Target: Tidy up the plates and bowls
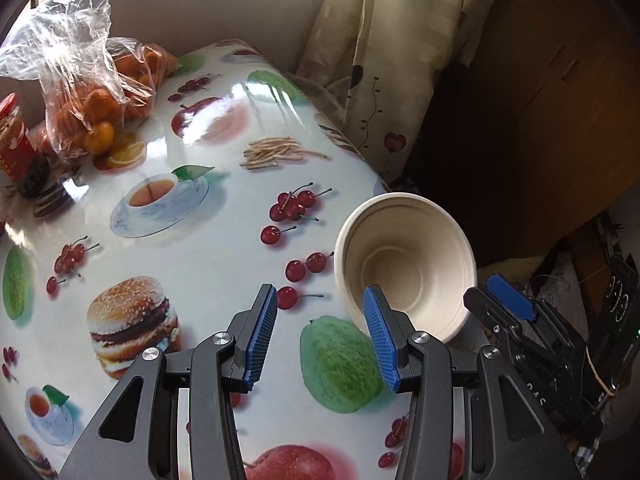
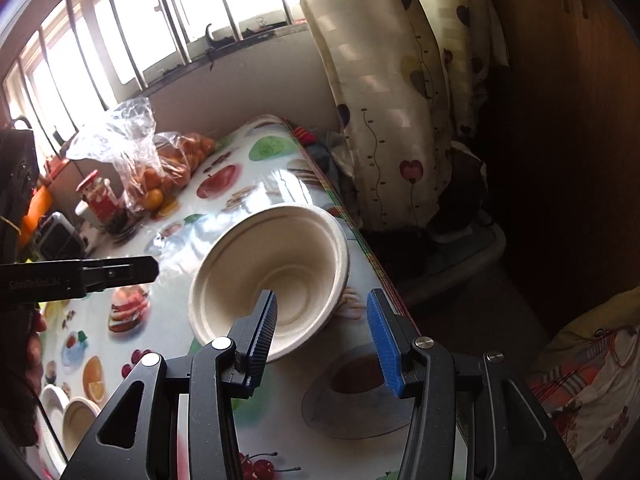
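Observation:
A beige paper bowl point(image 1: 406, 264) sits near the right edge of the fruit-print table point(image 1: 208, 240). It also shows in the right wrist view point(image 2: 272, 276). My left gripper point(image 1: 320, 340) is open and empty, just left of the bowl and above the table. My right gripper point(image 2: 322, 340) is open, with its left finger point(image 2: 262, 332) over the bowl's near rim. It shows in the left wrist view point(image 1: 508, 300) at the bowl's right side. Another bowl point(image 2: 78, 420) and a white plate point(image 2: 52, 402) lie at the far left of the table.
A plastic bag of oranges point(image 1: 96, 92) and a red jar point(image 1: 14, 140) stand at the back left of the table. A curtain point(image 1: 372, 52) and a wooden cabinet point(image 1: 560, 100) lie beyond the table's right edge. The left gripper shows in the right wrist view point(image 2: 80, 274).

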`<move>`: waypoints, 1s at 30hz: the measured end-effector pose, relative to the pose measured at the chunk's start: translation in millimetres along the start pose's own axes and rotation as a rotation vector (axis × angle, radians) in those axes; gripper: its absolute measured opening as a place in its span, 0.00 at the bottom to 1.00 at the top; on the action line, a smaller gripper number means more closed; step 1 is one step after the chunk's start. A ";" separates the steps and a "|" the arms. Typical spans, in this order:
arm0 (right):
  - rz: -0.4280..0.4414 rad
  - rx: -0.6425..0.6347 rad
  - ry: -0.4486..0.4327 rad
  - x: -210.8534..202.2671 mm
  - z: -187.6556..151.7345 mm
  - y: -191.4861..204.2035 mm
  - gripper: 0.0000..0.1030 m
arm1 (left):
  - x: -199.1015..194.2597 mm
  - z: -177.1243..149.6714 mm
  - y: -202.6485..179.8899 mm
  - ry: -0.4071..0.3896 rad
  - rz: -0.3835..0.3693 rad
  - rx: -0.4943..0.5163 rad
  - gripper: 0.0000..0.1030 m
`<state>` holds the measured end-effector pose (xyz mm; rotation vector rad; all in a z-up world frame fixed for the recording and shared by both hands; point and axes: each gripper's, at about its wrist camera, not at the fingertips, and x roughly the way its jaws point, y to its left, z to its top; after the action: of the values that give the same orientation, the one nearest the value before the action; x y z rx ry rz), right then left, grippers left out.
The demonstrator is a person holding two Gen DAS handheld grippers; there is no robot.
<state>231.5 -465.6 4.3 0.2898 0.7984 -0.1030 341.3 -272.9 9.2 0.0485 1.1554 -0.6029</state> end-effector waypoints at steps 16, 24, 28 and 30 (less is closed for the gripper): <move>-0.001 0.018 0.033 21.6 0.7 -4.4 0.25 | 47.2 8.9 -6.9 0.073 0.004 -0.019 0.29; 0.014 0.016 0.036 22.2 0.3 -1.4 0.19 | 48.1 8.7 -10.9 0.075 -0.018 -0.020 0.12; 0.013 0.019 0.038 23.1 1.5 -1.4 0.19 | 47.2 9.0 -12.5 0.069 -0.013 -0.019 0.12; 0.014 0.021 0.038 22.2 1.4 -1.6 0.19 | 44.8 8.1 -14.0 0.064 -0.012 -0.013 0.12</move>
<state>247.6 -467.2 -11.1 0.3180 0.8331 -0.0936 353.4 -306.3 -22.5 0.0501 1.2227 -0.6079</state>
